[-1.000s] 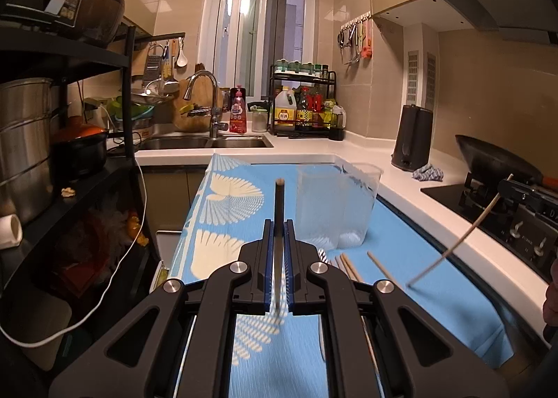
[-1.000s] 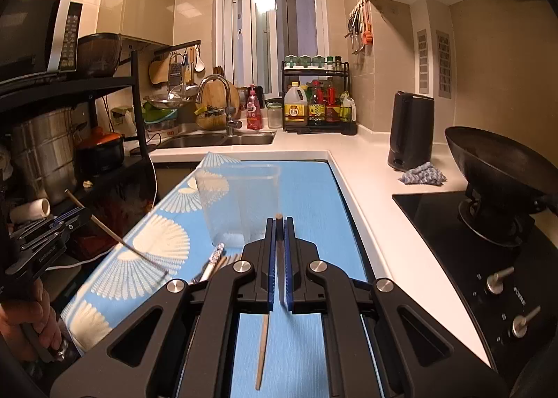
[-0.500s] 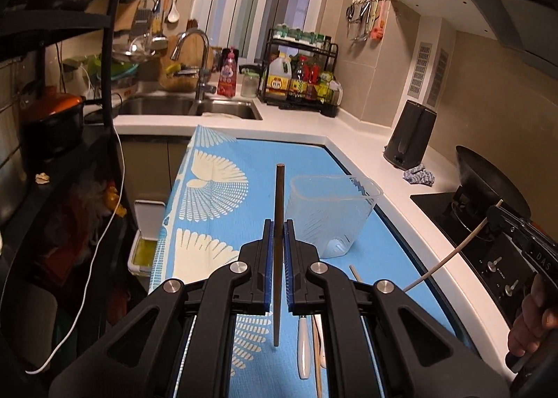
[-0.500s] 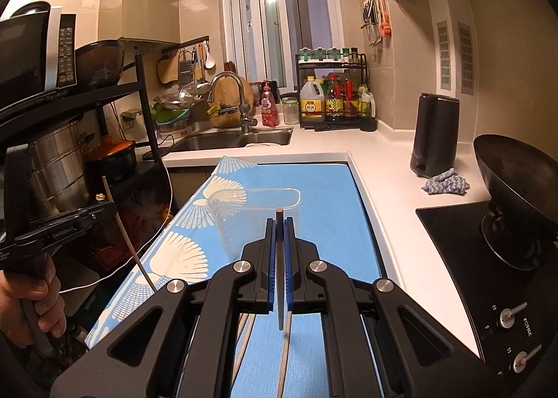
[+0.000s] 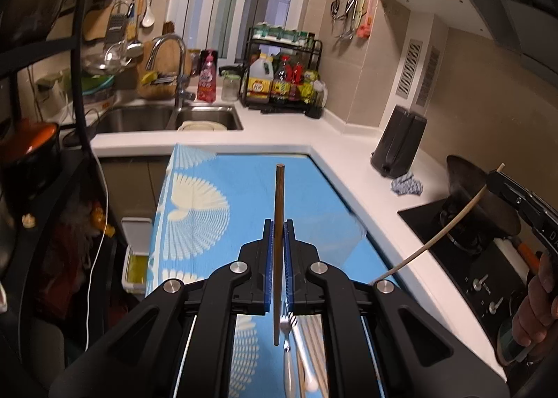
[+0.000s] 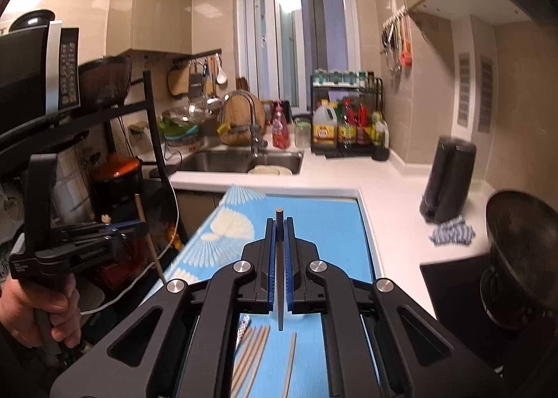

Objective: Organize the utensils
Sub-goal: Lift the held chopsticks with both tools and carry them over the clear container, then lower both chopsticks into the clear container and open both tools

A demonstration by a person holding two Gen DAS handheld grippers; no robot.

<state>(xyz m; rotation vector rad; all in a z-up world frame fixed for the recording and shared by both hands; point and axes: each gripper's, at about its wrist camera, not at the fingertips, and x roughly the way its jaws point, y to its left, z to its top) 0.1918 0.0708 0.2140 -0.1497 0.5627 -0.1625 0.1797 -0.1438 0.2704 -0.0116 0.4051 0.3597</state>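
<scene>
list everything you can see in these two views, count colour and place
chopstick in left gripper: 1, dark brown, clamped upright
chopstick in right gripper: 1, brown, clamped
loose chopsticks: several, light brown, on the cloth below the right gripper
fork: 1, silver, on the cloth below the left gripper
cloth: 1, blue with white fans, on the counter
sink: 1, steel, behind the cloth
faucet: 1, chrome, at the sink
bottle rack: 1, black, beside the sink
wok: 1, black, on the stove
rag: 1, blue-white, by the stove
left gripper: 1, black, shut
right gripper: 1, black, shut
hands: 2, gripping the handles
</scene>
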